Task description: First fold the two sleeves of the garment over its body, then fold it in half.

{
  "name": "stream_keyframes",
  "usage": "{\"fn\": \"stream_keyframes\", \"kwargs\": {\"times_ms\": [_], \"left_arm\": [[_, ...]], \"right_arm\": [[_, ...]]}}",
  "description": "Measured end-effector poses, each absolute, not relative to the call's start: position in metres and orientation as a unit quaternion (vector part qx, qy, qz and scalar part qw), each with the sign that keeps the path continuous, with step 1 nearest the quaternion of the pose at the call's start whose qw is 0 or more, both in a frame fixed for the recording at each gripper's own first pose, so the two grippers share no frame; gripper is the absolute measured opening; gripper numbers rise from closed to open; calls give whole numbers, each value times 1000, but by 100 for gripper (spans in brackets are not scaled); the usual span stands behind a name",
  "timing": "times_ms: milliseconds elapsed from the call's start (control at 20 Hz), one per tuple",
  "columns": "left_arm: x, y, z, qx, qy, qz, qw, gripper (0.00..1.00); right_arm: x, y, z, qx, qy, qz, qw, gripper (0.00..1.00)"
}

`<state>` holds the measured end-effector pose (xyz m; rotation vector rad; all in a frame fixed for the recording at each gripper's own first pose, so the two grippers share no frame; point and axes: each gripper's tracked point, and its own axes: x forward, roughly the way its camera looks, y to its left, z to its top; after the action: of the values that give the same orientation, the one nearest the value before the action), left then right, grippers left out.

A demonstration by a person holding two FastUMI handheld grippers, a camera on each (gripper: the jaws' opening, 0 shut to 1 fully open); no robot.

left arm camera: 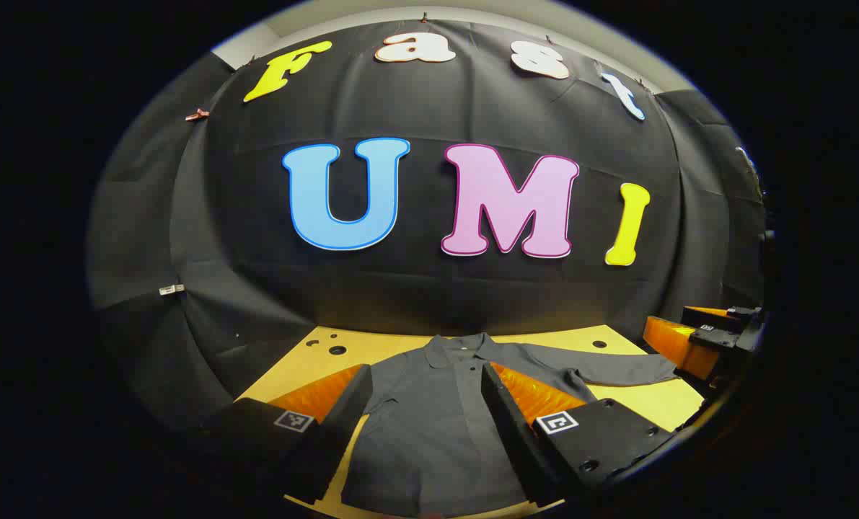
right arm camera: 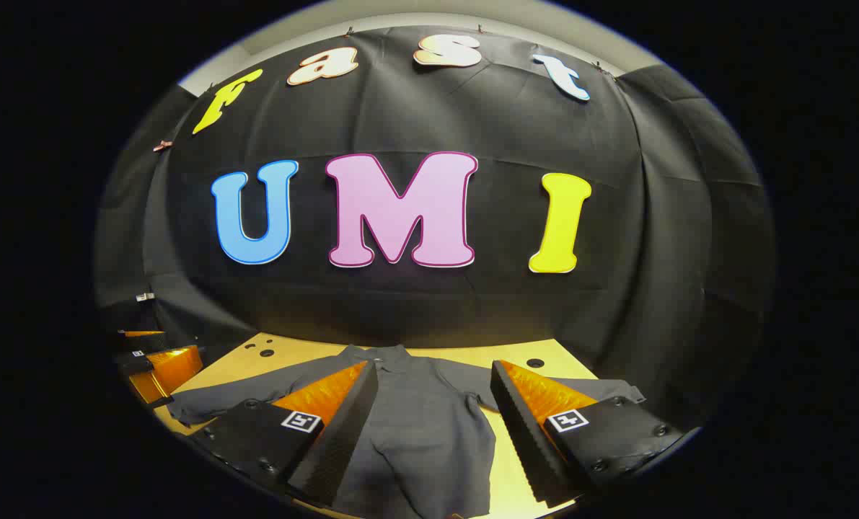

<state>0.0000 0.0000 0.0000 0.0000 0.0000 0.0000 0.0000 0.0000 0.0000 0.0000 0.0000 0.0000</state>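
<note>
Garment: one dark grey shirt point(left arm camera: 429, 432) lies flat on the yellow desk point(left arm camera: 306, 360), collar toward the booth wall, front side up. We judge it is spread this way so each sleeve can be reached from its own side.
Left sleeve: in the right gripper view we see one sleeve point(right arm camera: 213, 404) stretched out to the left over the desk, not yet folded.
Left tongs: the left tongs point(left arm camera: 429, 404) hang above the body of the shirt with the fingers wide apart and nothing between them. The other device point(right arm camera: 148, 364) shows at the left edge of the right gripper view.
Right tongs: the right tongs point(right arm camera: 436, 418) also hover over the shirt, fingers apart and empty.
Right sleeve: the second sleeve point(left arm camera: 617, 369) reaches out to the right, flat, its cuff near the other tongs point(left arm camera: 703, 339).
Count: one shirt, two sleeves, two tongs, one desk.
Stage: we judge no fold is made yet; the sleeves come first.
</note>
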Motion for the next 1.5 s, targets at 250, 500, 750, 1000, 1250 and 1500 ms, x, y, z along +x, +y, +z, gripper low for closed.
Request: {"fn": "stream_keyframes", "kwargs": {"times_ms": [250,500,750,1000,1250,1500], "left_arm": [[6,10,-12,-15,22,10,1000,96],[10,14,-21,-23,39,10,999,96],[16,19,-21,-21,42,17,999,96],[19,16,-23,-23,45,11,999,96],[20,20,-27,-24,47,19,998,96],[17,16,-31,-17,53,17,998,96]], "right_arm": [[8,-6,-10,-5,13,-8,1000,98],[17,-15,-23,7,34,-21,999,98],[24,-20,-36,23,50,-26,998,98],[24,-22,-38,18,50,-29,998,96],[30,-39,-34,6,41,-65,997,96],[40,-71,-41,20,54,-100,993,96]]}}
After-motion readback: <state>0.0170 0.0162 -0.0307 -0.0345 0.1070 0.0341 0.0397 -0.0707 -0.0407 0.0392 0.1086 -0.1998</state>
